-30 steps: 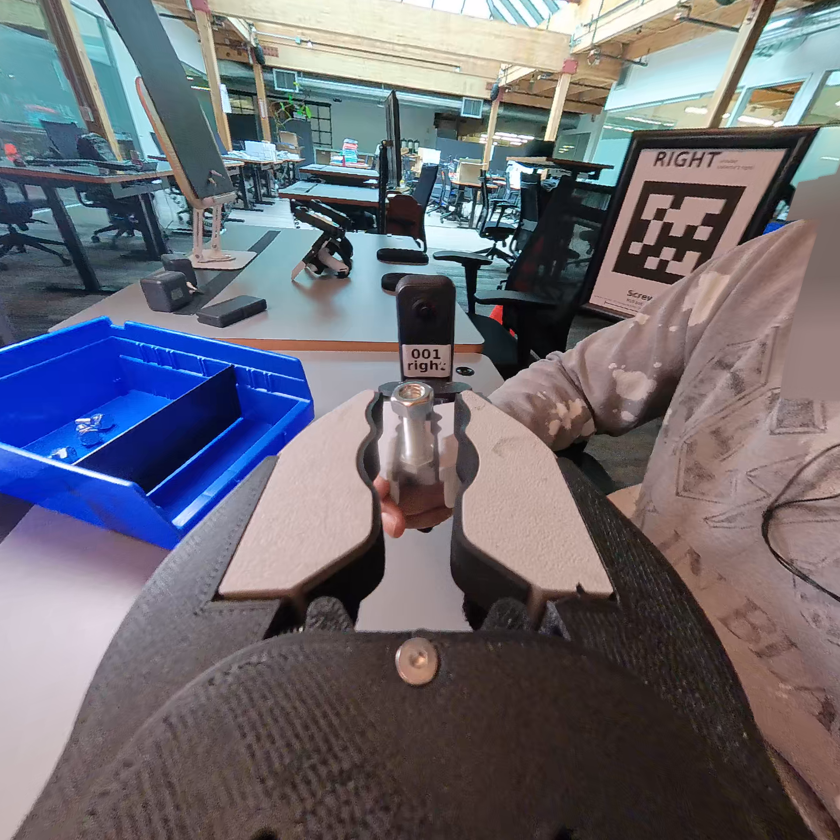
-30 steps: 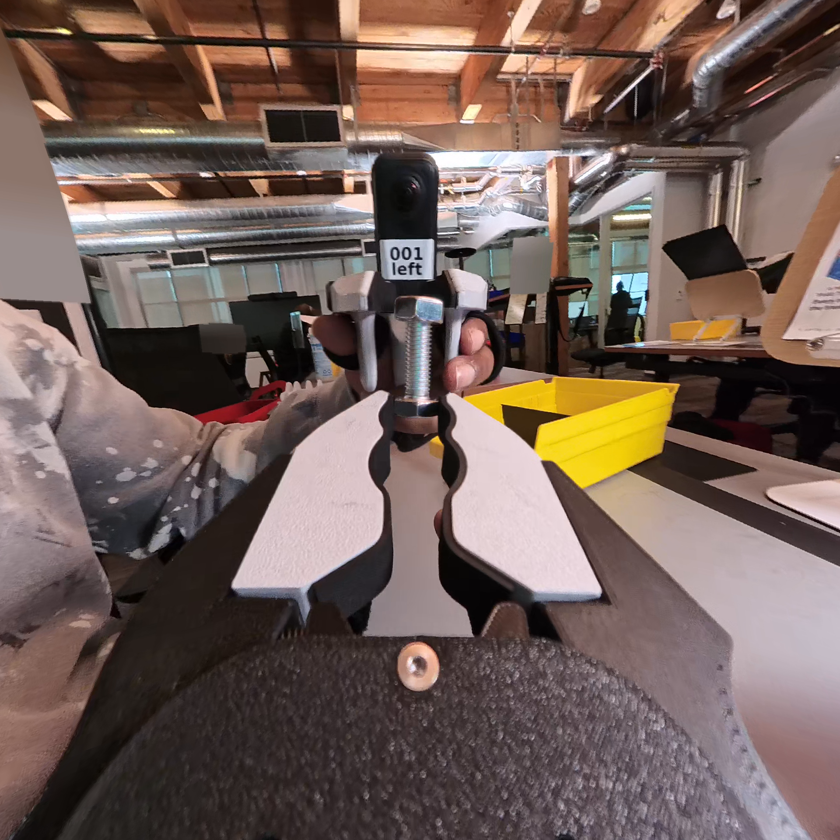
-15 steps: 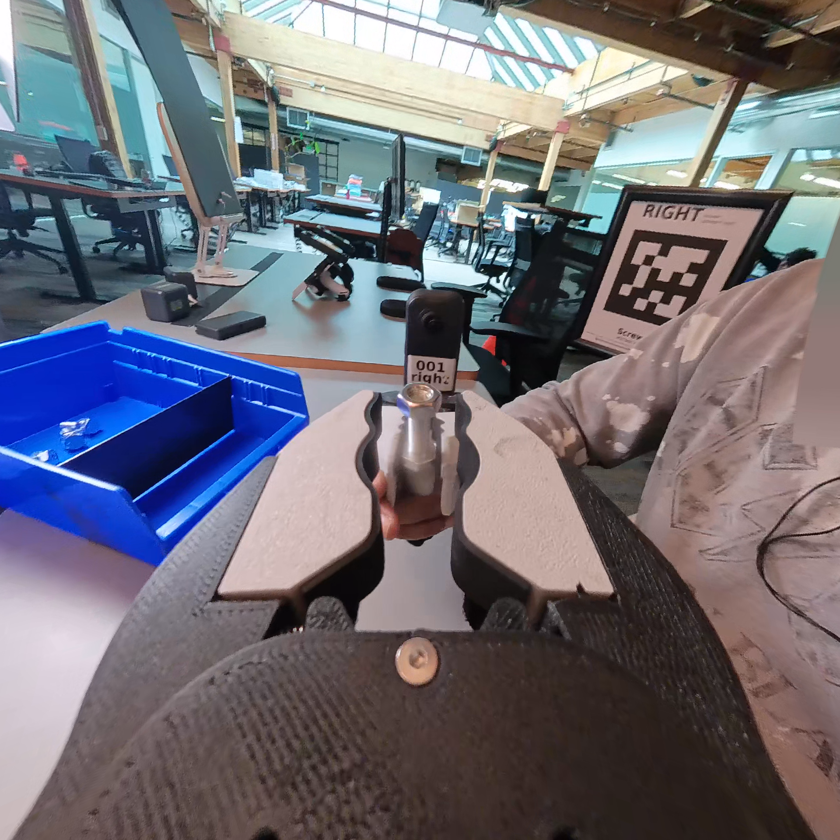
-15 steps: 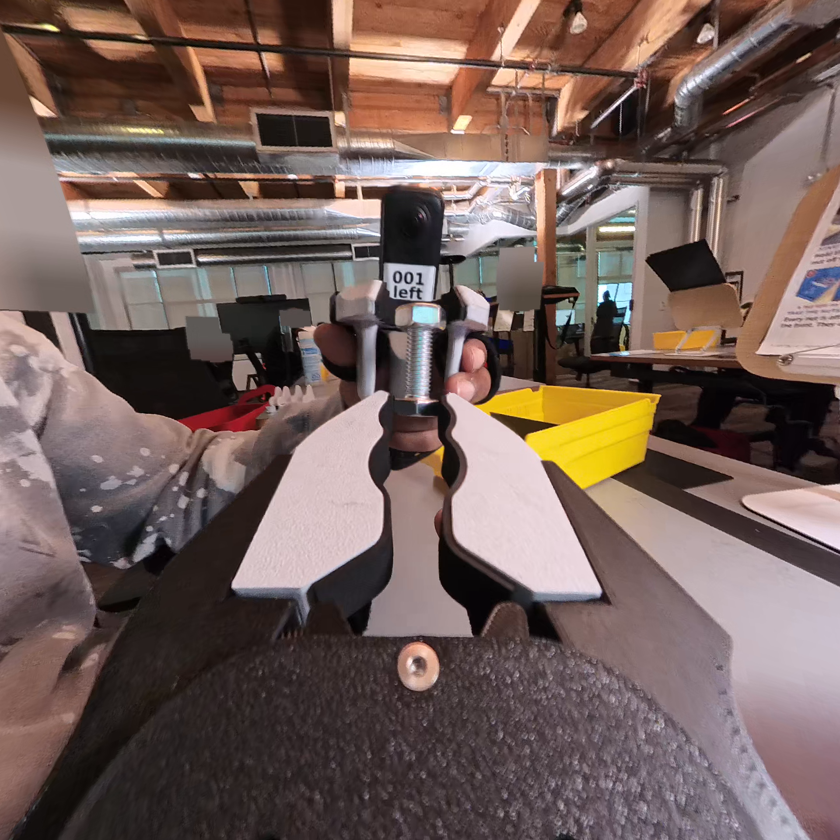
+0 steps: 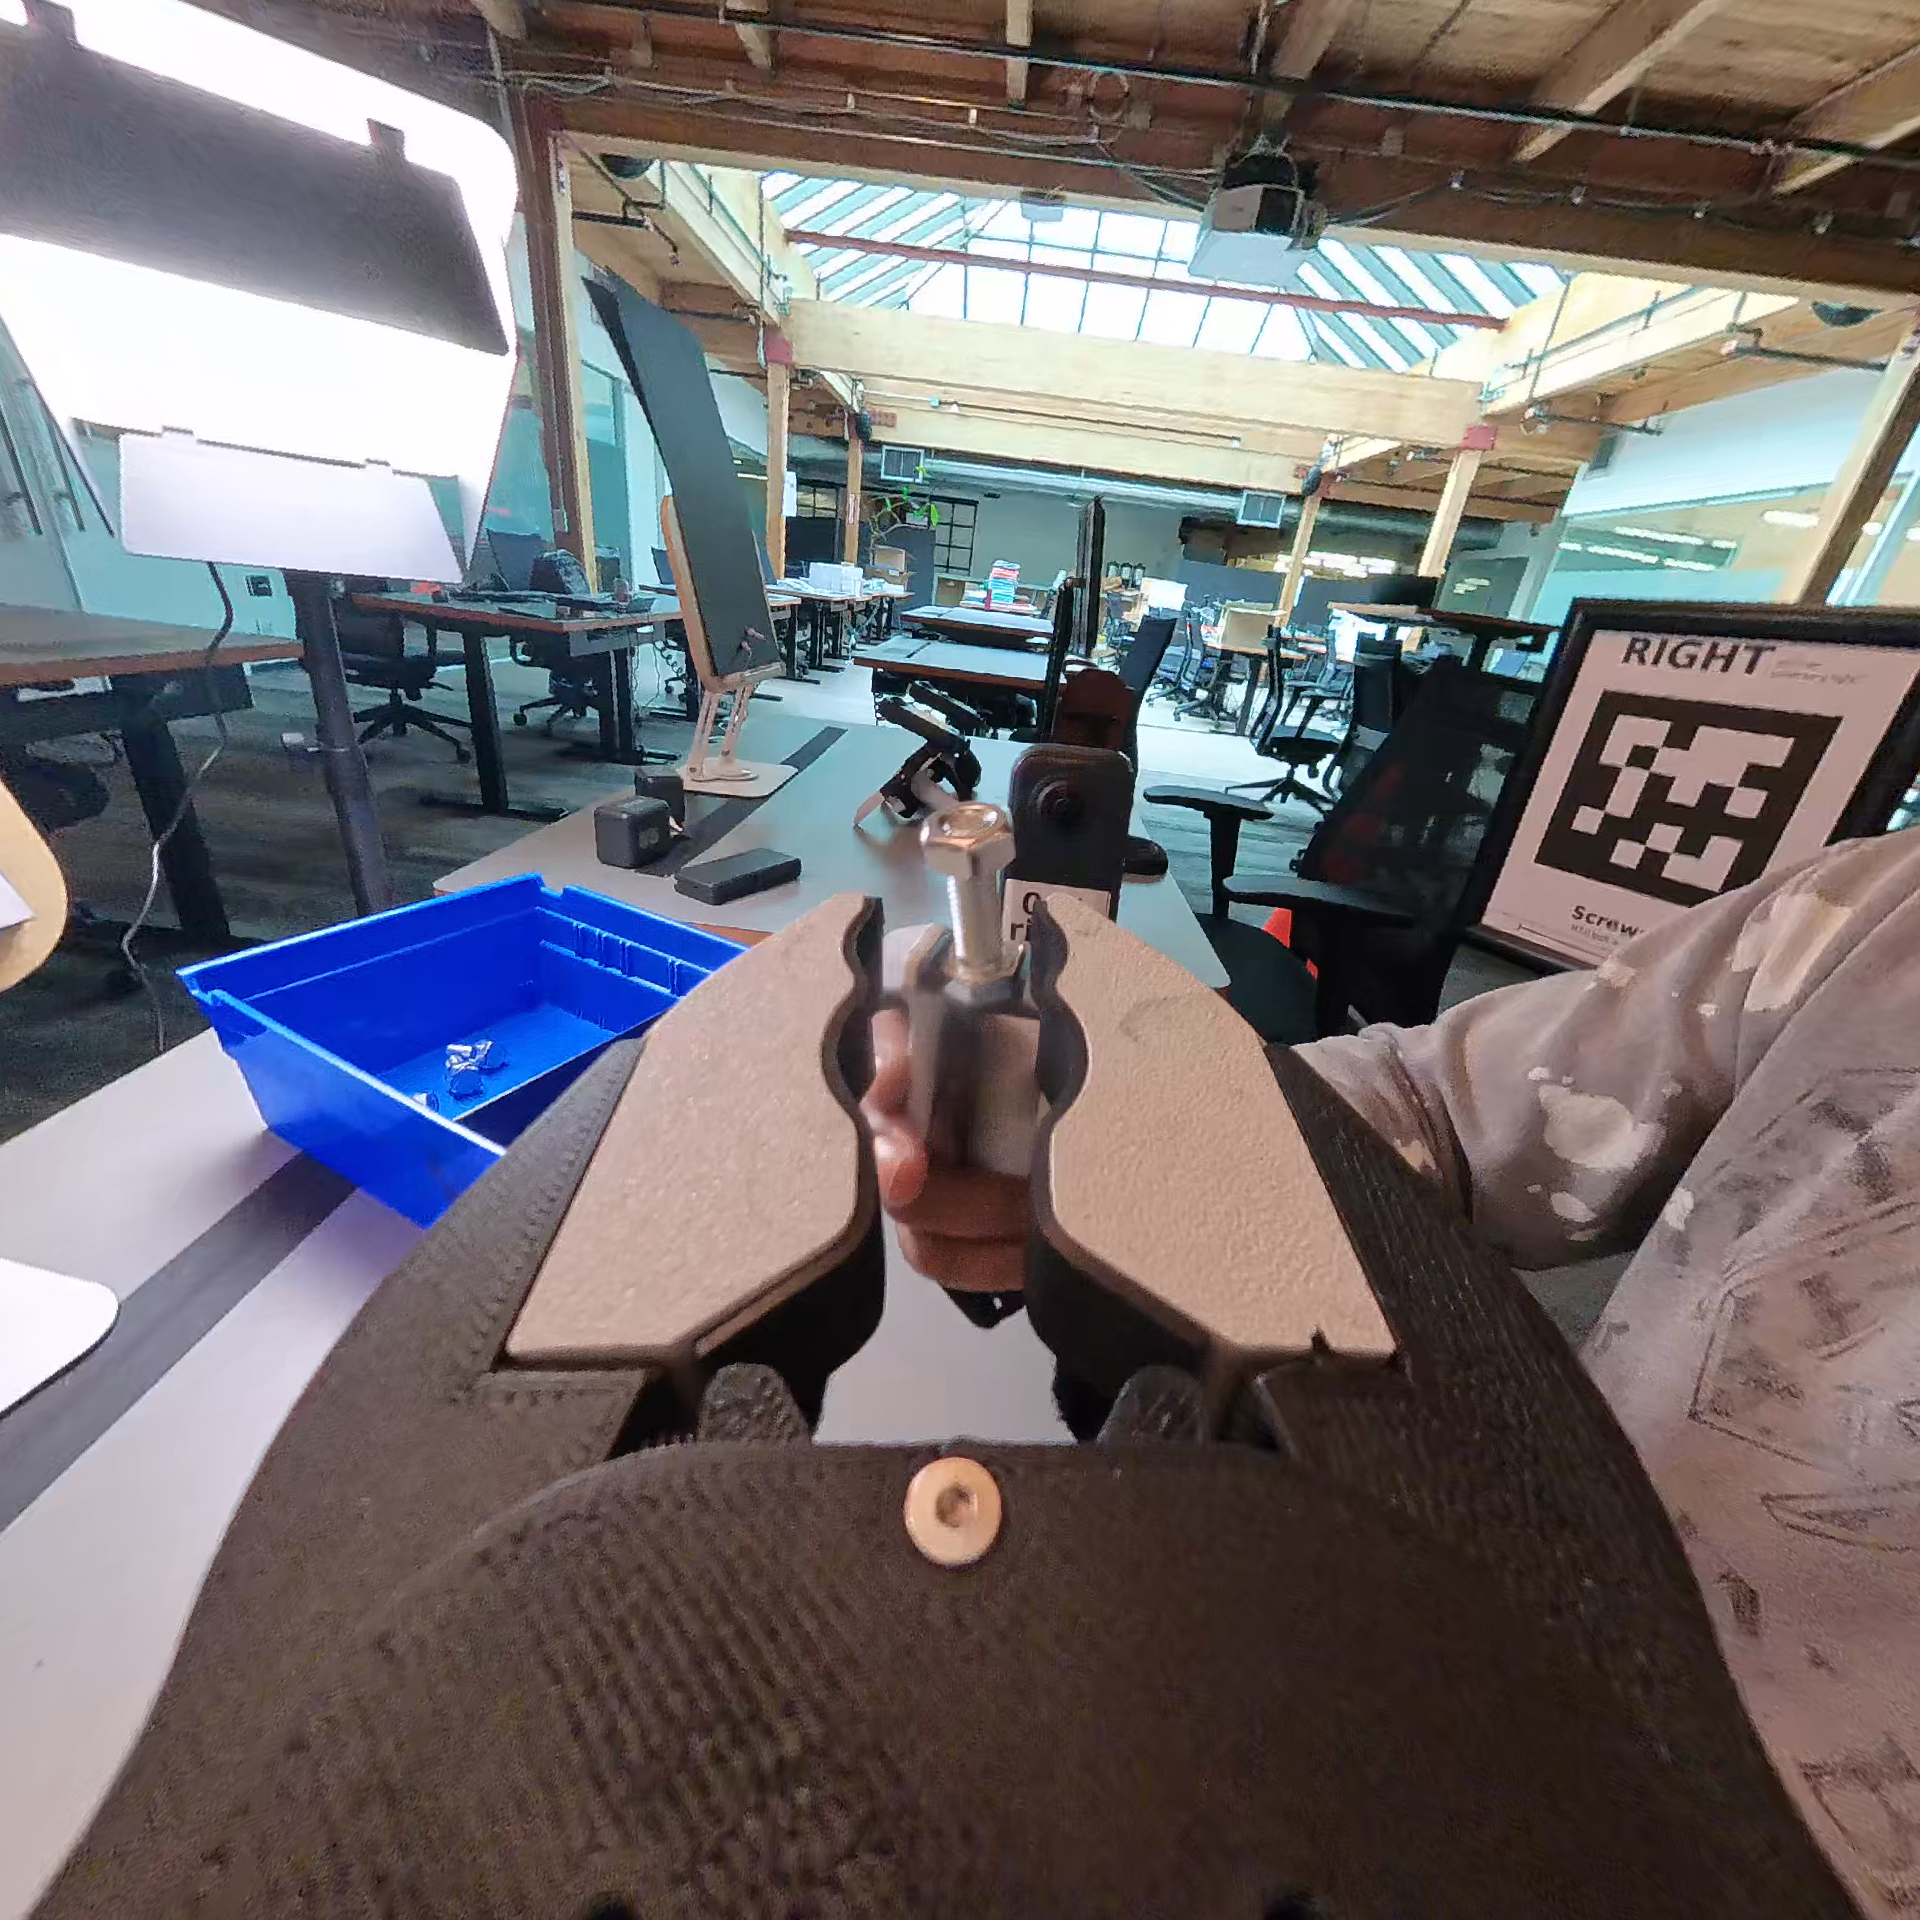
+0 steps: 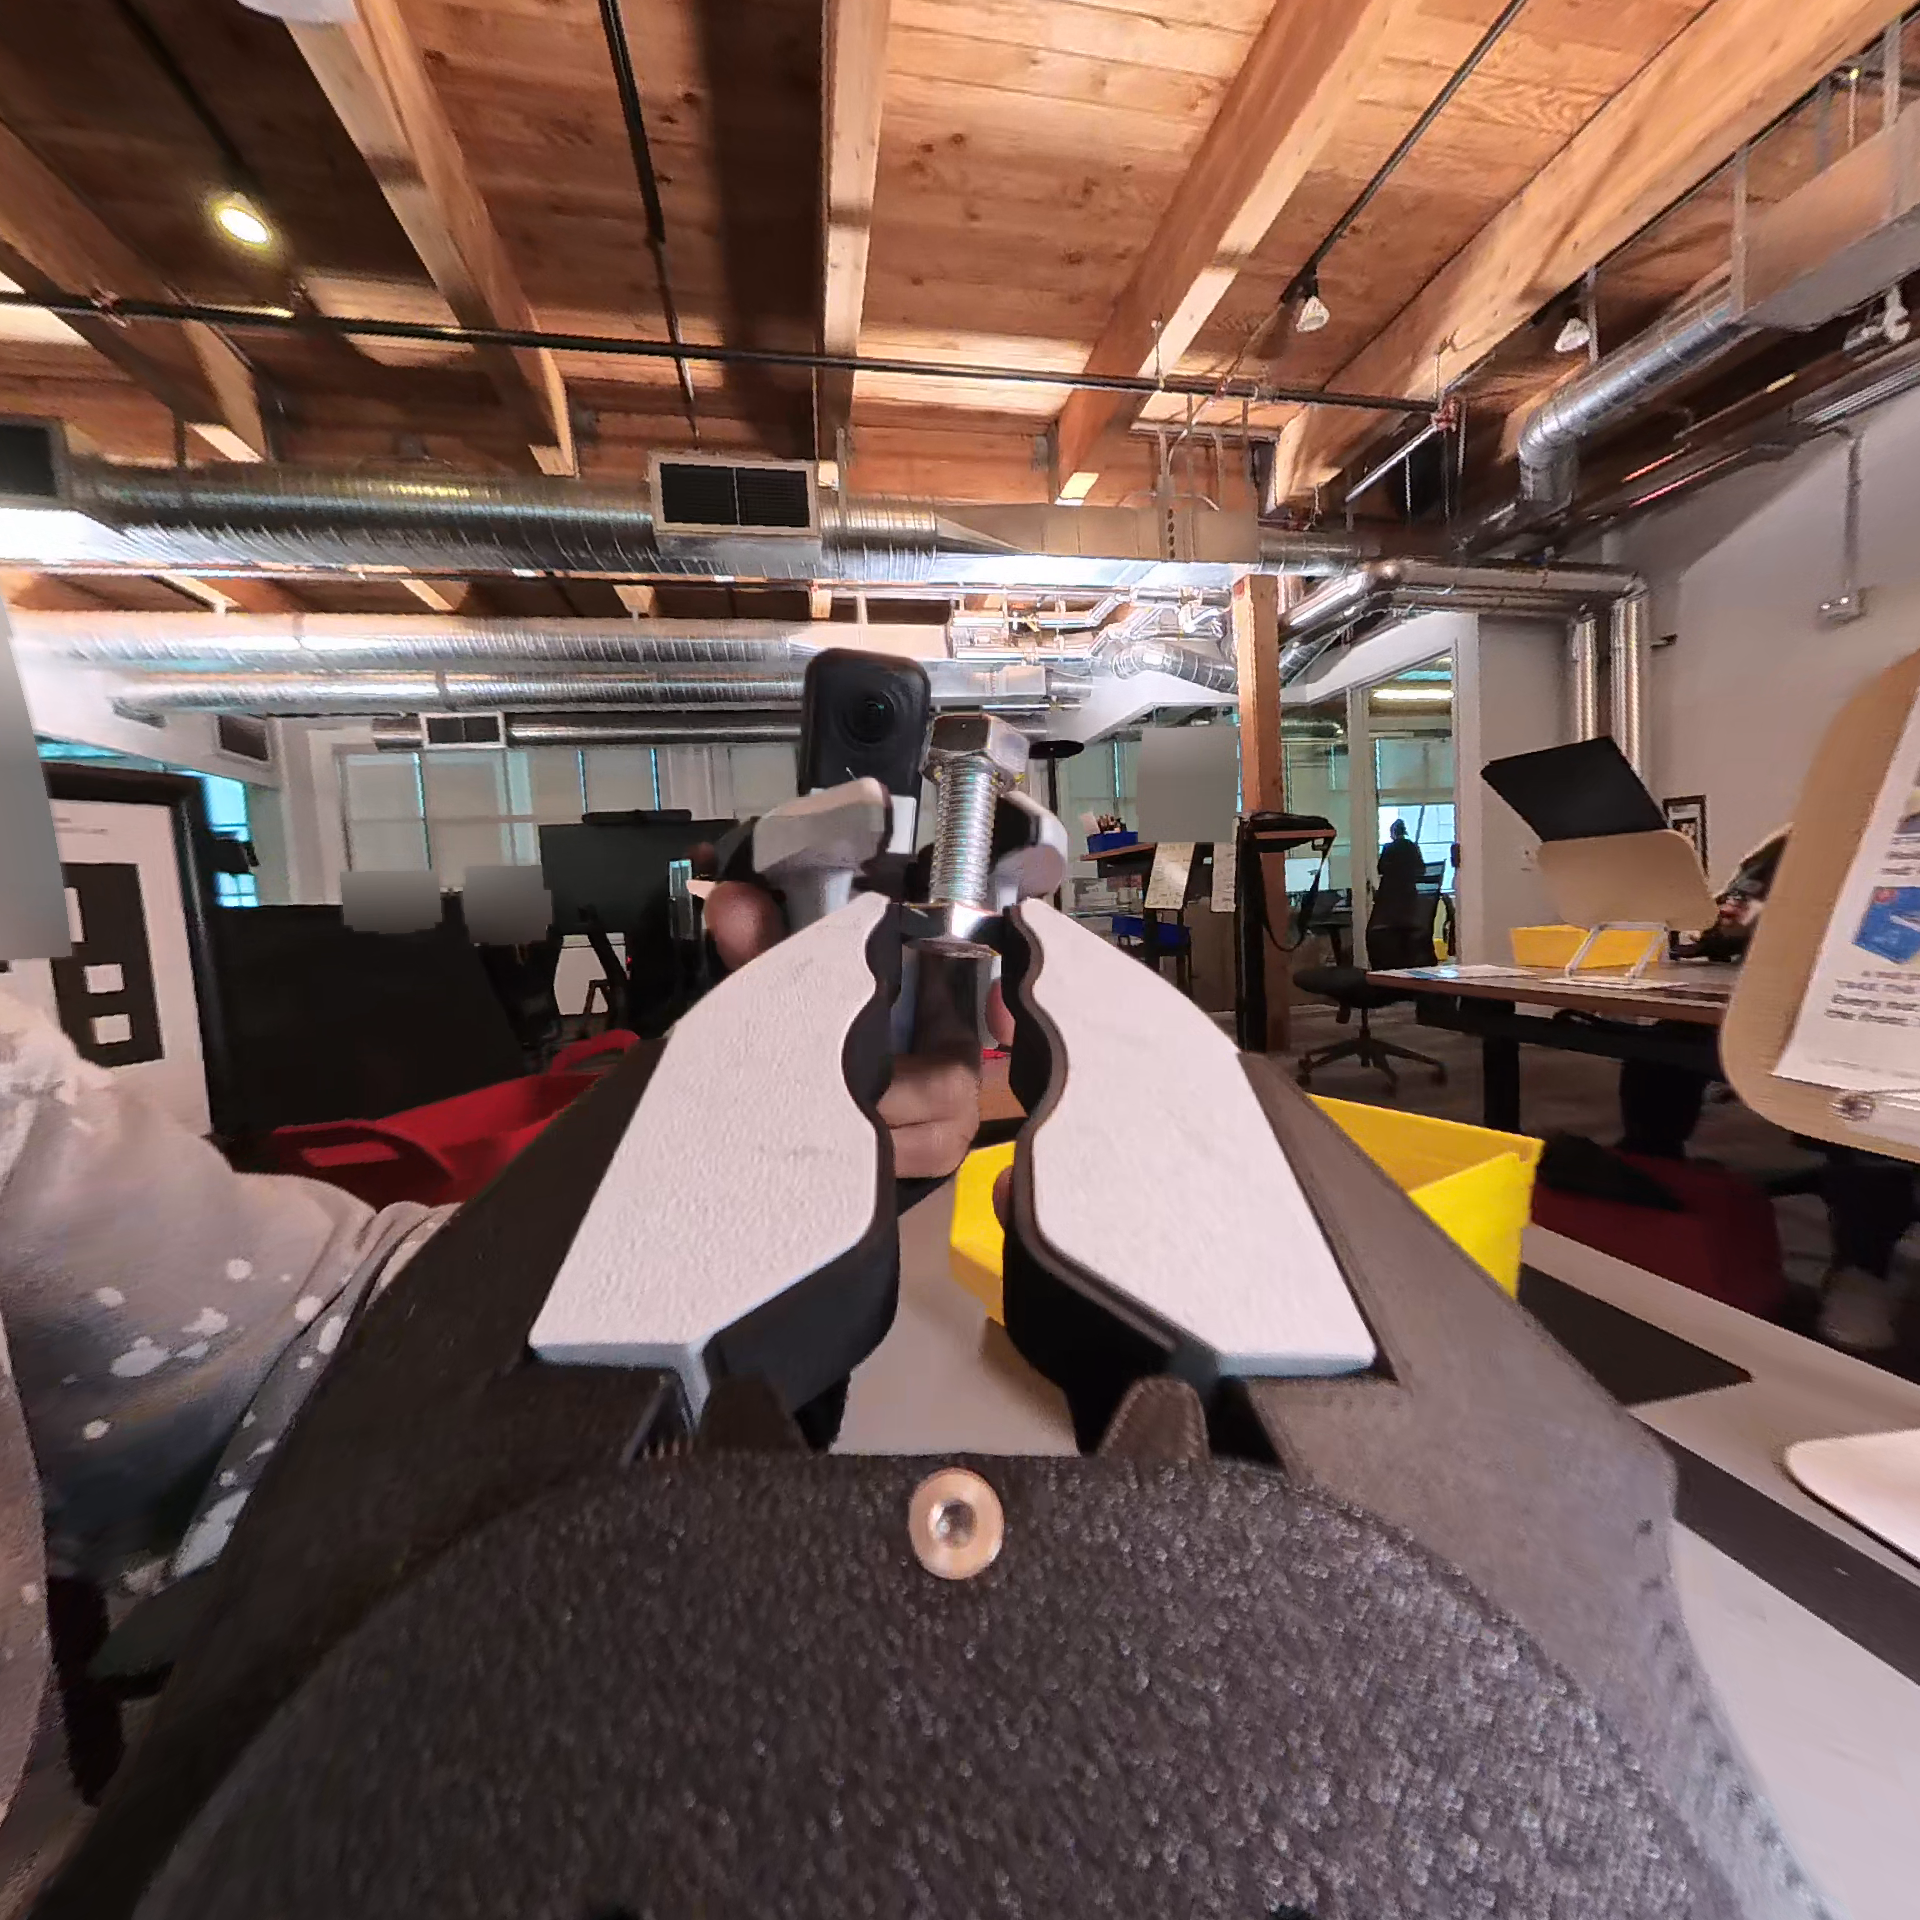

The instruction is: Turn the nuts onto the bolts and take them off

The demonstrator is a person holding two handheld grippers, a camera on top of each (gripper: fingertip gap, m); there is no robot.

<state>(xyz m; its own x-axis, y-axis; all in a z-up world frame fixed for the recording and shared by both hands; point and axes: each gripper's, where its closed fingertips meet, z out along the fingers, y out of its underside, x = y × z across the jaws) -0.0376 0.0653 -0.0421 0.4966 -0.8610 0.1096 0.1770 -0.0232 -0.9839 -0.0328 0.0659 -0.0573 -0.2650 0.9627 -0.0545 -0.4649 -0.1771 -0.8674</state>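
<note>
A silver bolt (image 5: pixel 966 847) stands nearly upright between my two grippers, which face each other above the grey table (image 5: pixel 156 1403). My left gripper (image 5: pixel 956 925) is shut on the bolt's shaft, and the hex head sticks up above its fingertips. A nut (image 6: pixel 951 928) sits low on the threaded shaft (image 6: pixel 961 842). My right gripper (image 6: pixel 951 925) is shut on that nut. In the left wrist view the nut (image 5: pixel 982 971) shows at my fingertips, with the right gripper's grey fingers (image 5: pixel 920 1049) just behind. A hand holds each gripper.
A blue bin (image 5: pixel 343 1101) holding a few loose nuts (image 5: pixel 473 1060) stands to the left. A yellow bin (image 6: pixel 1455 1195) is behind to the right, and a red bin (image 6: pixel 447 1122) to the left. A framed marker board (image 5: pixel 1683 790) and the person's sleeve (image 5: pixel 1662 1143) are on the right. Both grippers' tips are close together, under 4 cm apart.
Both grippers have tilted upward. The bolt head, level with the left fingertips before, now stands above them, and the bolt leans slightly. Both grips look unchanged.
</note>
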